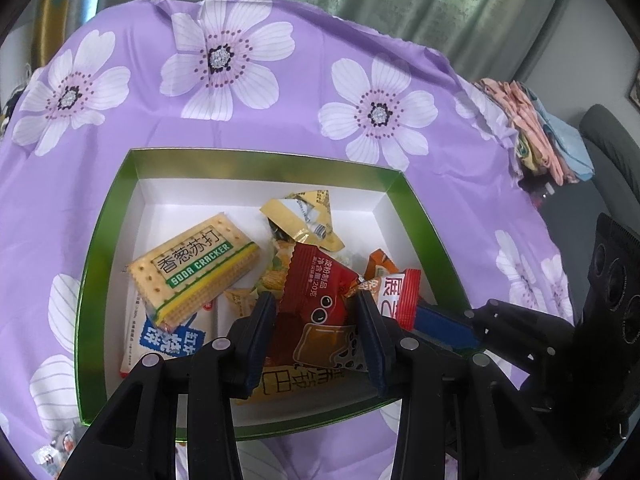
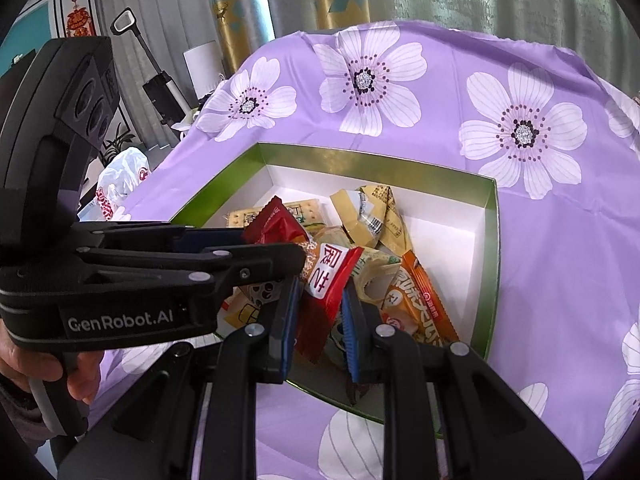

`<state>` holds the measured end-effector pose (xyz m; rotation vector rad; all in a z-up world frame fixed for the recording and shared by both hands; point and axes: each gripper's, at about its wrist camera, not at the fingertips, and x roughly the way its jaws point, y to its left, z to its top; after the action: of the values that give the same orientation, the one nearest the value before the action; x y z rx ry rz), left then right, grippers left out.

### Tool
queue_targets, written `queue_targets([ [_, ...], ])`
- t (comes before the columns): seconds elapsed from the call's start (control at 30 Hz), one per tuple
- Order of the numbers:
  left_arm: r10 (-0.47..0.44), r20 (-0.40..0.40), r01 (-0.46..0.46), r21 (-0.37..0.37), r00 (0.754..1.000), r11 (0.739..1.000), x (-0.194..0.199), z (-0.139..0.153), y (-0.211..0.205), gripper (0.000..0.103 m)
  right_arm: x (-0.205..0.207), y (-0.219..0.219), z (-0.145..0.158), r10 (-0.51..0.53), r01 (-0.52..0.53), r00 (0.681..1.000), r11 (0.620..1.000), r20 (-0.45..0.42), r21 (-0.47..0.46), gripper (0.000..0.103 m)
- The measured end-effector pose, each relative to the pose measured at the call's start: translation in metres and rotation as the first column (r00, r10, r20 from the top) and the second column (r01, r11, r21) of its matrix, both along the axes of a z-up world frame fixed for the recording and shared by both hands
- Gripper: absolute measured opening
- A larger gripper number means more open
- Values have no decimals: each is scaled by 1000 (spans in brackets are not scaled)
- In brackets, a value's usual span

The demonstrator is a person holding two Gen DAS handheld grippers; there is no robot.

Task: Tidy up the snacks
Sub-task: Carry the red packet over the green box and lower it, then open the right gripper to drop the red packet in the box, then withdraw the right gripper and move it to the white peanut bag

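A green box (image 1: 260, 156) with a white inside sits on the purple flowered cloth and holds several snack packets. My left gripper (image 1: 316, 304) hangs over the box's near side, shut on a dark red packet (image 1: 316, 280) that stands between its blue pads. My right gripper (image 2: 320, 292) is just beside it, shut on a red-and-white packet (image 2: 330, 276). In the right wrist view the left gripper (image 2: 272, 244) reaches in from the left with the dark red packet (image 2: 272, 220). In the left wrist view the right gripper (image 1: 428, 316) comes in from the right with the red-and-white packet (image 1: 400, 292).
In the box lie a soda cracker pack (image 1: 196, 268), crumpled yellow packets (image 1: 300, 216), an orange packet (image 2: 420, 300) and a blue-and-white one (image 1: 168, 340). Folded cloths (image 1: 536, 132) are stacked at the table's right edge. A white plastic bag (image 2: 120, 180) sits beyond the left edge.
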<state>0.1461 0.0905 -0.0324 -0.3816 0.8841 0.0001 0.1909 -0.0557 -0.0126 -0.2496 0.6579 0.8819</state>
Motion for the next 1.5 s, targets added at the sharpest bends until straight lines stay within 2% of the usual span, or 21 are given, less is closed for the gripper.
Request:
queue_targets([
  [0.4, 17, -35, -16, 14, 999, 1000, 2, -2, -1, 42, 3, 3, -2, -20, 20, 1000, 999, -16, -26, 26],
  [0.53, 46, -53, -44, 48, 998, 998, 2, -3, 0, 56, 3, 2, -2, -38, 38, 999, 999, -7, -32, 32],
  [0.57, 53, -53, -50, 48, 997, 998, 1, -3, 1, 60, 3, 2, -1, -43, 43, 999, 999, -3, -31, 38],
  [0.63, 60, -47, -58, 44, 997, 997, -3, -1, 3, 65, 2, 0, 1, -55, 55, 998, 998, 13, -30, 43],
  [0.7, 76, -40, -74, 59, 996, 995, -7, 1, 4, 75, 0, -2, 4, -60, 60, 998, 998, 21, -27, 47],
  [0.83, 92, -22, -90, 66, 996, 994, -15, 9, 4, 78, -7, -8, 10, -73, 73, 997, 997, 41, -9, 60],
  [1.0, 97, 23, -99, 116, 995, 988, -30, 26, -3, 80, -20, -17, 20, -94, 94, 993, 996, 75, 7, 76],
  [1.1, 111, 60, -119, 138, 992, 983, -43, 37, -6, 95, -30, -22, 25, -97, 95, 991, 995, 87, 23, 84],
  [1.17, 119, 90, -132, 151, 989, 980, -54, 45, -10, 97, -38, -26, 29, -105, 102, 989, 994, 101, 30, 91],
  [1.33, 132, 135, -156, 190, 982, 969, -77, 60, -18, 97, -63, -37, 38, -94, 87, 988, 994, 123, 60, 99],
  [1.5, 138, 172, -173, 208, 975, 963, -103, 73, -24, 98, -91, -44, 48, -59, 46, 988, 994, 143, 95, 101],
])
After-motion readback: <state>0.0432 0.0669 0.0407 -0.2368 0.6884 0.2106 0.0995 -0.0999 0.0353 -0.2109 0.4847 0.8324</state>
